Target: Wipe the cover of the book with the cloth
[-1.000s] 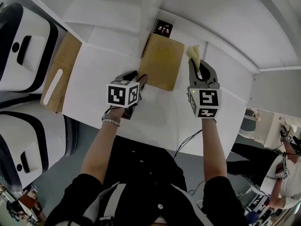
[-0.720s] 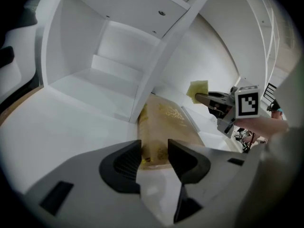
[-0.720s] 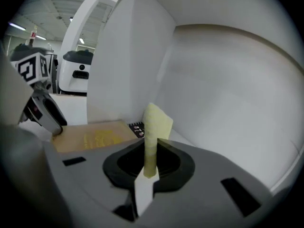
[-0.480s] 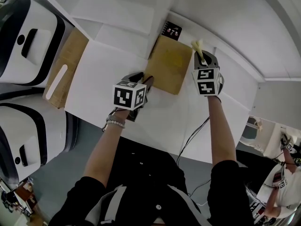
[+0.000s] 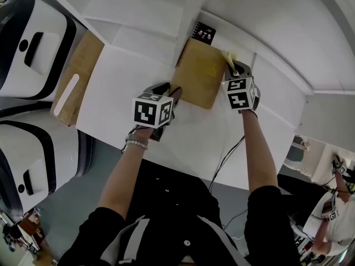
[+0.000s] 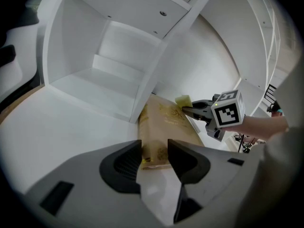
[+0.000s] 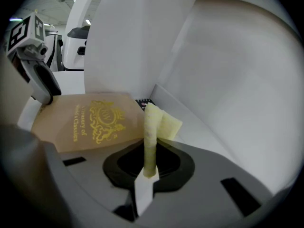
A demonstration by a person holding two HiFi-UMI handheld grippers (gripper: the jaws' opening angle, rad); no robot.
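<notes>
- The book lies flat on the white table, cover up with its gold crest showing. Its far left corner is near an upright white divider panel.
- A small black card lies just past the book's far edge.
- A wooden board lies well apart at the table's left edge, beside white-and-black machines.
- The right gripper has its jaws pressed together on a folded yellow cloth at the book's far right corner; contact with the cover cannot be told.
- The left gripper has its jaws spread, with the book's near left corner showing in the gap.
- Bare tabletop lies right of the book and toward the person; the white back wall rises close behind the cloth.
</notes>
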